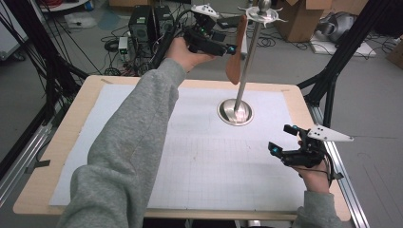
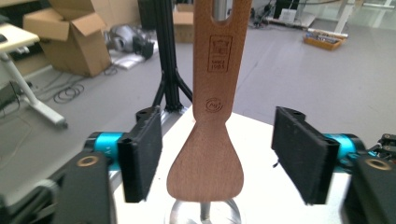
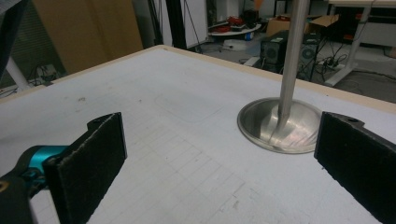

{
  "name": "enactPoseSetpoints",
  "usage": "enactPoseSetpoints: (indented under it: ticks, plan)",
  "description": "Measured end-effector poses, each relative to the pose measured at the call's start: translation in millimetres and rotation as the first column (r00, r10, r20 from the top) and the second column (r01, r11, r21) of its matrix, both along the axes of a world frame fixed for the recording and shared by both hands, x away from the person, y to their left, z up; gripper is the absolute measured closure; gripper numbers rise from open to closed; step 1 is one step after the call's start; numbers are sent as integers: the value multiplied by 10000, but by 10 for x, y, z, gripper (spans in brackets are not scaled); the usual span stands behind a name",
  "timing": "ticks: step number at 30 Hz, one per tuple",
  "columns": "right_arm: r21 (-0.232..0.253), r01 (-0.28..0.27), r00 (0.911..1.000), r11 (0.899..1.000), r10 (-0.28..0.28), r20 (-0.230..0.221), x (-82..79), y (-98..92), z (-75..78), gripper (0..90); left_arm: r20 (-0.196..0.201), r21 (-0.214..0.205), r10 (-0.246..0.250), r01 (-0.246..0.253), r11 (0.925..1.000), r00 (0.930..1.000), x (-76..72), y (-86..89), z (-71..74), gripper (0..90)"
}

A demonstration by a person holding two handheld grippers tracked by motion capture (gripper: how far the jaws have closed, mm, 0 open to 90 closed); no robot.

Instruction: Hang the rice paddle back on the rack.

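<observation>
Between the open jaws, the wooden spatula (image 2: 208, 140) hangs upright, blade down.

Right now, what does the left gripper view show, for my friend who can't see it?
A wooden spatula hangs blade-down in the middle, between the left claw's two black pads, which stand apart on either side without touching it. Behind lie a grey floor, cardboard boxes and a black stand.

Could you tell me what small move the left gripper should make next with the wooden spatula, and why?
Probably draw the left gripper straight back. Its pads stand clear on both sides of the wooden spatula, which seems to hang by its handle slot from the metal stand, so nothing appears left to hold.
</observation>
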State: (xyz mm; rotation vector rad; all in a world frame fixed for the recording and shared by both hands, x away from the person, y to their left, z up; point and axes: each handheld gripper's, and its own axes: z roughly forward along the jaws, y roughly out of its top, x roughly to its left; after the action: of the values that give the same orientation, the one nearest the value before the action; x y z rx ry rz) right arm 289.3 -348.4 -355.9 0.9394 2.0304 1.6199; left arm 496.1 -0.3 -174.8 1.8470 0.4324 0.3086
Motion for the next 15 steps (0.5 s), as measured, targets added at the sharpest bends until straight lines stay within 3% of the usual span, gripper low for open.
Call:
enactPoseSetpoints:
  ticks: [3,6,13,15]
  plan:
    - [-22,-1,10000,10000,1,-10,2,11,-2,10,-136,-651,-241,232,9976,9996,-45,95,-27,256]
    - [-40,26,10000,10000,-26,-55,5,18,-2,10,-41,-522,-182,179,9985,9998,-103,140,-57,178]
    - [-44,32,10000,10000,-32,10,14,27,6,10,123,-515,-297,303,9982,9995,-220,276,-115,175]
    - [-19,21,10000,10000,-21,57,20,23,12,10,179,-700,-340,352,9969,9993,-256,314,-138,177]
